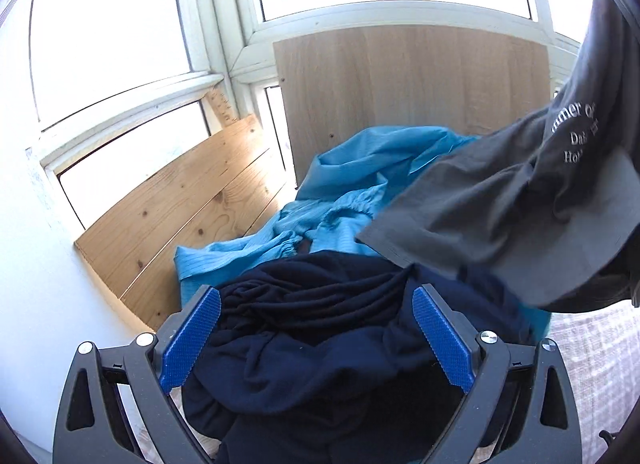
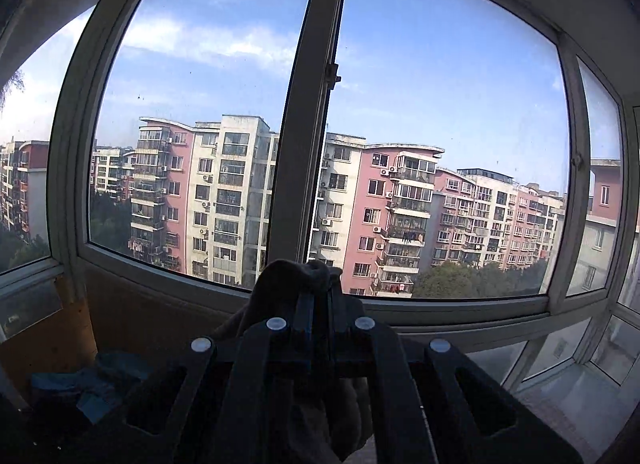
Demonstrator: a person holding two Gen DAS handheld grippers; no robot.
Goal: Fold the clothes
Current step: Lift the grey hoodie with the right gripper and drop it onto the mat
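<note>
Cloth this limp just sags: my right gripper (image 2: 316,296) is clamped on a bunch of the grey tee (image 1: 520,200) lifted over the pile, my left gripper (image 1: 316,344) gapes empty and should take a hem corner.

The left gripper (image 1: 316,340) is built of matte black plastic arms with triangular cut-outs in the outer links. Round silver screw heads sit at the pivots, two on each side. Each finger carries a long bright blue pad (image 1: 192,340) with a fine knurled, cross-hatched texture, set in a black backing that tapers toward the tip.

The right gripper (image 2: 314,304) has the same build: black linkage arms with angular cut-out windows, four round silver screw heads in a shallow arc across the pivots, and narrow blue pads seen edge-on between black finger backs. It appears dark against the bright window light, so its finer surface detail cannot be made out.
</note>
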